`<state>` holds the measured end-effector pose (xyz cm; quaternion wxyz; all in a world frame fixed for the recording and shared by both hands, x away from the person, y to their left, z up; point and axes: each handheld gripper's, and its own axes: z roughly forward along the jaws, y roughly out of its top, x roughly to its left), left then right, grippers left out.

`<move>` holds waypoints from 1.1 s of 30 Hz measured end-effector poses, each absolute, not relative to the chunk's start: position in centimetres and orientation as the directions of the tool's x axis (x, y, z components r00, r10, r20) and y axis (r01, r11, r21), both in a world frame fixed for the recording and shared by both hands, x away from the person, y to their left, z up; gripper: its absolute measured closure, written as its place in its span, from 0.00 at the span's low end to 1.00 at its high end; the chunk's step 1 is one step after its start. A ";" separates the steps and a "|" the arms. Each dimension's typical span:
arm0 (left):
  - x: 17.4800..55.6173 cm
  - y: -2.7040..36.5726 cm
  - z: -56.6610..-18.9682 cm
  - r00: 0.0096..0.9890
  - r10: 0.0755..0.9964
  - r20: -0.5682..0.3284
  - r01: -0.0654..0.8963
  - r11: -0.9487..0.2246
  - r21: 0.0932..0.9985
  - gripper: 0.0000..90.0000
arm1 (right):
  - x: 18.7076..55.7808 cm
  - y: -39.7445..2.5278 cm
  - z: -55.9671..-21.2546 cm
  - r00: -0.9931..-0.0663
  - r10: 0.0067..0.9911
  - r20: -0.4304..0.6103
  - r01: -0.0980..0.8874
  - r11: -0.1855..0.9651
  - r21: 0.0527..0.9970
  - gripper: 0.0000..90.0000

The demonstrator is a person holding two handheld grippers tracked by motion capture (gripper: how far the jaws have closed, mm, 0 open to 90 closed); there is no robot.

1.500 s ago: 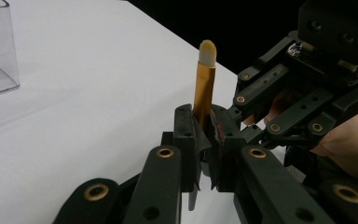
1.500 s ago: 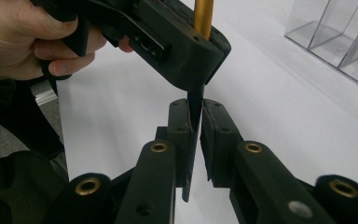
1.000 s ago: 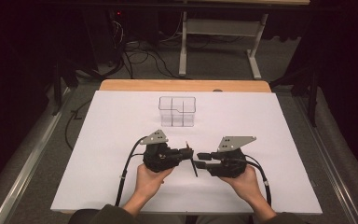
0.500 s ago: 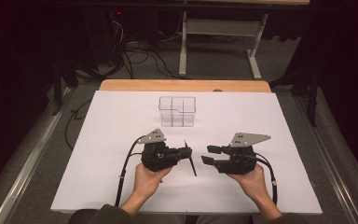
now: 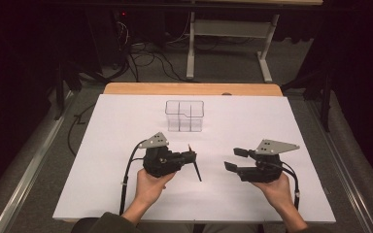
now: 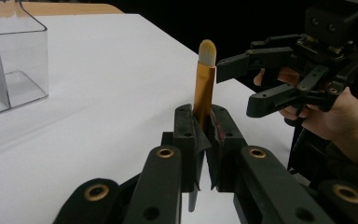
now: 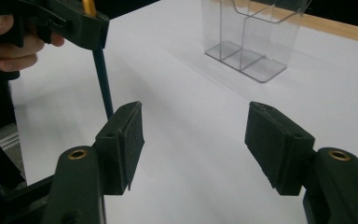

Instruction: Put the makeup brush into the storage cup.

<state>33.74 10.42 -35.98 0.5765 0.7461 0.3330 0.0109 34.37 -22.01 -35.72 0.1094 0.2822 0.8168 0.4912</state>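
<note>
While the left gripper (image 5: 190, 156) keeps its jaws clamped on the brush (image 5: 194, 164), the right gripper (image 5: 235, 159) has pulled clear to the side: a second ago the two claws were nose to nose with the brush between them, half a second ago a gap had opened, and now they sit well apart over the white table (image 5: 291, 126). The right claw stands wide, nothing between its pads (image 7: 121, 135).

The brush is slim: a dark handle, a gold-orange ferrule and a small pale tuft at the tip. From the left gripper view it rises straight up out of the closed jaws, ferrule and tuft (image 6: 207, 51) above the pads, handle poking out below them. In the high view the handle slants down and away from the left claw's tip, toward the person.

The clear divided box (image 5: 184, 115) sits beyond both claws, empty as far as can be seen. The right gripper view cuts off the brush's top, the left gripper (image 7: 74, 21) covers its ferrule there, and whether the handle's lower end touches the table is hard to make out.
</note>
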 end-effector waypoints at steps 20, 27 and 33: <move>33.5 11.0 -35.6 0.770 0.522 -0.367 0.484 -0.103 0.869 0.93 | 33.7 -27.2 -37.7 -0.728 0.680 0.085 0.366 0.281 0.887 0.38; 33.6 11.4 -35.4 0.766 0.533 -0.358 0.481 -0.107 0.870 0.93 | 33.6 -27.9 -38.9 -0.703 0.706 0.082 0.371 0.266 0.890 0.39; 34.0 11.7 -35.3 0.764 0.541 -0.351 0.476 -0.106 0.873 0.93 | 33.5 -28.3 -39.7 -0.692 0.718 0.075 0.368 0.262 0.892 0.39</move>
